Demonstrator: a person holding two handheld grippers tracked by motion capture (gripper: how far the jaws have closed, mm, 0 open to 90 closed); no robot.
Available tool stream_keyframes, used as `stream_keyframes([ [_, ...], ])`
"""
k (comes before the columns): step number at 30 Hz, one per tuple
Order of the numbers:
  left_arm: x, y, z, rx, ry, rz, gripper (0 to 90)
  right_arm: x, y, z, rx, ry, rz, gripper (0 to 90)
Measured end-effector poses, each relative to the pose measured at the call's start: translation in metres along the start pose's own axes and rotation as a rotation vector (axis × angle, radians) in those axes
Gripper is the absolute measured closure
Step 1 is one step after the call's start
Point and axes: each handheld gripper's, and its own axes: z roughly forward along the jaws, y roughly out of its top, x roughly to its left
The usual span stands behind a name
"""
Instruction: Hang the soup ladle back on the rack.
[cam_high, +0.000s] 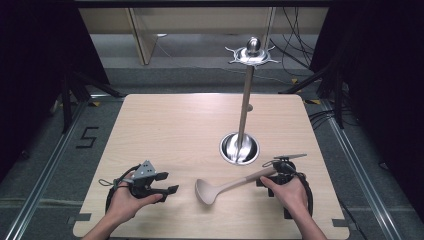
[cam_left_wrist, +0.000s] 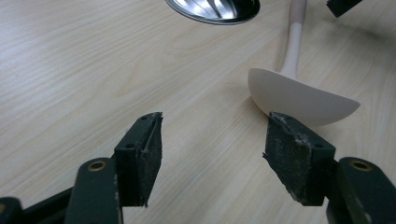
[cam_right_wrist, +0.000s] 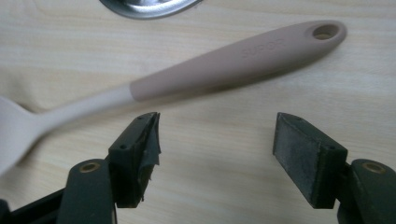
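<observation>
From above I see a pale ladle (cam_high: 227, 186) lying flat on the wooden bench (cam_high: 165, 130) at lower centre, bowl toward the left, handle running up to the right, below a steel stand (cam_high: 243, 120) on a round base. My right hand-held gripper (cam_high: 267, 180) sits at the handle's end, lower right, jaws spread wide with nothing between them; in its own view the handle lies just beyond the tips. My left hand-held gripper (cam_high: 167, 183), lower left, also stands apart and empty, its tips facing the ladle's bowl.
</observation>
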Motion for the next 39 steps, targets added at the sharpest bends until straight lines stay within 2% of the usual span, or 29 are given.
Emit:
stream_keyframes([
  [1, 0.000, 0.000, 0.000, 0.000, 0.000, 0.000, 35.6, 0.000, 0.000, 0.000, 0.000, 0.000, 0.000, 31.4],
  [2, -0.001, -0.001, 0.000, 0.004, -0.002, -0.020, 35.6, 0.004, 0.004, 0.001, -0.009, -0.002, 0.047, 30.9],
  [3, -0.001, -0.001, 0.000, 0.004, -0.002, -0.020, 35.6, 0.004, 0.004, 0.001, -0.009, -0.002, 0.047, 30.9],
  [4, 0.000, -0.001, -0.002, 0.010, -0.004, -0.008, 35.6, 0.010, 0.008, 0.003, -0.020, -0.007, 0.111, 31.0],
  [5, 0.000, -0.001, -0.002, 0.010, -0.004, -0.008, 35.6, 0.010, 0.008, 0.003, -0.020, -0.007, 0.111, 31.0],
  [6, 0.001, 0.000, -0.003, -0.001, -0.007, 0.015, 35.7, 0.013, 0.012, 0.003, -0.025, -0.002, 0.150, 31.0],
  [7, 0.001, 0.000, -0.005, 0.002, -0.008, 0.019, 35.7, 0.013, 0.012, 0.003, -0.025, -0.002, 0.150, 31.0],
  [8, 0.002, 0.000, -0.005, -0.010, 0.000, 0.023, 35.6, 0.011, 0.013, 0.004, -0.022, -0.005, 0.116, 31.0],
  [9, 0.001, 0.000, -0.005, -0.013, -0.009, 0.013, 35.6, 0.015, 0.014, 0.010, -0.004, -0.009, 0.145, 31.7],
  [12, 0.001, 0.000, -0.005, -0.013, -0.008, 0.020, 35.7, 0.016, 0.015, 0.014, 0.007, -0.003, 0.136, 31.8],
  [14, 0.000, 0.001, -0.003, -0.016, -0.011, 0.019, 35.6, 0.021, 0.016, 0.017, 0.025, -0.022, 0.151, 31.7],
  [16, 0.000, 0.002, -0.003, -0.006, -0.009, 0.020, 35.7, 0.024, 0.016, 0.019, 0.014, -0.024, 0.186, 31.9],
  [17, 0.001, 0.002, -0.003, 0.008, -0.006, 0.035, 35.7, 0.024, 0.015, 0.019, 0.013, -0.008, 0.169, 32.3],
  [18, 0.000, 0.002, -0.002, 0.007, -0.015, 0.029, 35.6, 0.025, 0.015, 0.019, 0.022, 0.004, 0.178, 32.7],
  [19, 0.000, 0.002, -0.002, 0.007, -0.015, 0.029, 35.7, 0.025, 0.015, 0.019, 0.022, 0.004, 0.178, 32.7],
  [20, -0.001, 0.002, 0.000, 0.003, -0.009, 0.005, 35.7, 0.025, 0.016, 0.019, 0.038, -0.001, 0.170, 32.7],
  [22, -0.001, 0.002, -0.001, 0.012, -0.012, 0.016, 35.7, 0.025, 0.016, 0.020, 0.035, 0.003, 0.164, 32.7],
  [24, -0.002, 0.002, -0.001, 0.003, -0.014, 0.025, 35.7, 0.027, 0.017, 0.021, 0.050, 0.007, 0.186, 32.7],
  [25, -0.002, 0.002, -0.002, 0.001, -0.013, 0.027, 35.7, 0.033, 0.018, 0.024, 0.022, 0.020, 0.250, 32.7],
  [26, -0.002, 0.002, -0.002, 0.001, -0.013, 0.027, 35.7, 0.033, 0.018, 0.024, 0.022, 0.020, 0.250, 32.7],
  [27, -0.002, 0.002, -0.002, -0.004, -0.012, 0.023, 35.7, 0.030, 0.021, 0.025, 0.032, 0.008, 0.218, 32.6],
  [28, -0.001, 0.002, -0.003, 0.012, -0.012, 0.033, 35.7, 0.031, 0.021, 0.025, 0.063, 0.009, 0.225, 32.6],
  [31, -0.001, 0.002, -0.003, 0.012, -0.013, 0.034, 35.8, 0.033, 0.025, 0.028, 0.043, -0.010, 0.229, 32.6],
  [32, -0.001, 0.002, -0.003, 0.012, -0.013, 0.035, 35.8, 0.037, 0.026, 0.028, 0.050, 0.010, 0.292, 32.6],
  [34, -0.002, 0.002, -0.002, 0.006, -0.016, 0.026, 35.9, 0.034, 0.029, 0.032, 0.076, -0.027, 0.211, 32.4],
  [35, 0.000, 0.002, -0.003, 0.025, -0.007, 0.051, 35.9, 0.034, 0.030, 0.033, 0.085, -0.026, 0.199, 32.2],
  [37, 0.000, 0.002, -0.003, 0.027, -0.010, 0.051, 35.9, 0.035, 0.032, 0.034, 0.089, -0.041, 0.181, 31.8],
  [38, -0.002, 0.002, -0.001, 0.004, -0.018, 0.025, 35.9, 0.037, 0.034, 0.035, 0.084, -0.036, 0.210, 31.5],
  [39, -0.002, 0.002, -0.001, 0.004, -0.018, 0.025, 35.9, 0.037, 0.036, 0.036, 0.089, -0.036, 0.204, 31.2],
])
